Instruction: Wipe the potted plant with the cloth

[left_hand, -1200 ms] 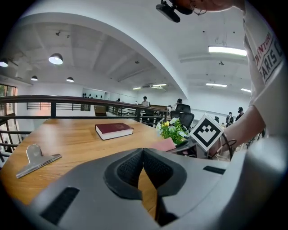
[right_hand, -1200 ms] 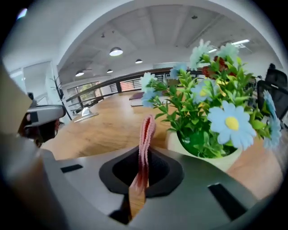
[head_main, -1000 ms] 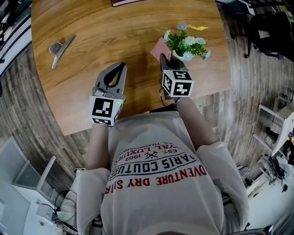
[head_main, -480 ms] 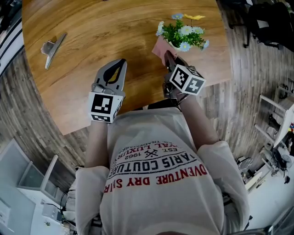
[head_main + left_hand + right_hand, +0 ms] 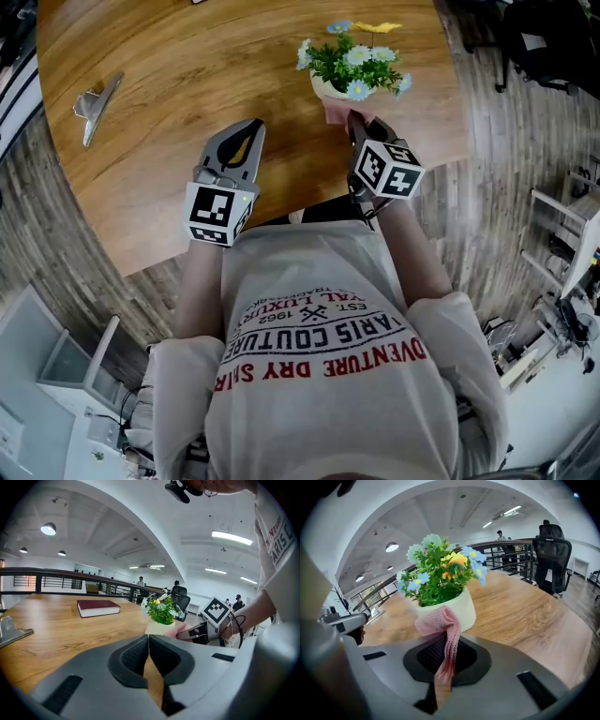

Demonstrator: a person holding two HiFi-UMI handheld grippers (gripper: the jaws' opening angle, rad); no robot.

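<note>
Right gripper (image 5: pixel 442 660), clamped on the pink cloth (image 5: pixel 440 623), has swung round to the pot's (image 5: pixel 464 606) near side. The cloth now looks pressed against its wall, so wiping is on. Left gripper (image 5: pixel 149 644) waits left of the pot, pinched together, empty.

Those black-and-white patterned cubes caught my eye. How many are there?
2. One cube rides on the left claw, near the front edge of the table; the other cube on the right claw, which holds the cloth by the potted plant. No others show.
</note>
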